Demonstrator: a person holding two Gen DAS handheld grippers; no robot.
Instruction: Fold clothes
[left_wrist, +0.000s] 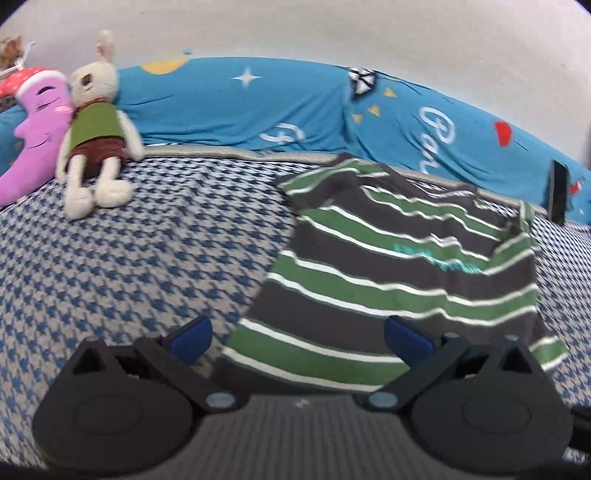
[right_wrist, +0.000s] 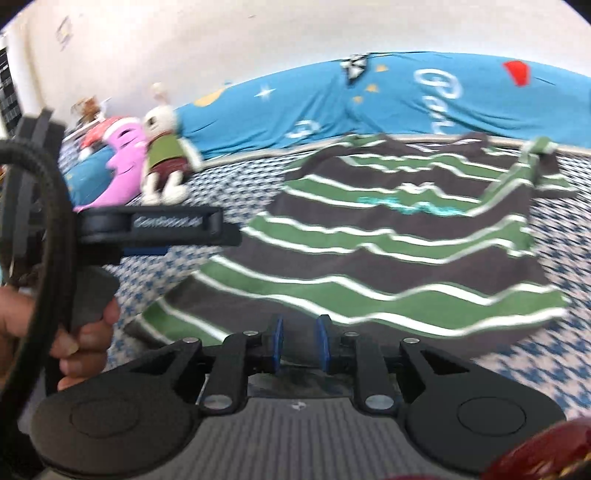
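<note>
On the houndstooth bedspread (left_wrist: 122, 258) a striped T-shirt (left_wrist: 391, 266), grey with green bands and thin white lines, lies spread front up, hem toward the cameras and collar toward the far edge. Its right sleeve (right_wrist: 532, 162) appears turned inward over the chest, while the left sleeve (left_wrist: 314, 177) lies out flat; the body shows soft ripples, not a crisp crease. That fits either a garment partway into a fold or one merely laid out loosely, and the views do not settle which. Left gripper (left_wrist: 295, 332) hangs just above the near hem with its blue-padded jaws spread wide, empty, one pad over bare bedspread and one over the cloth, a stance that suits reaching for the hem's left corner. Right gripper (right_wrist: 299, 343) sits low at the hem's middle, jaws drawn near each other with a narrow gap; nothing seems pinched between them, though blur makes this uncertain. A hand (right_wrist: 77, 332) holding the left gripper's handle shows in the right wrist view. Against the blue patterned quilt (left_wrist: 240, 107) at the back lean a stuffed rabbit (left_wrist: 96, 133) and a purple moon plush (left_wrist: 37, 129), well apart from the shirt, leaving folding room.
</note>
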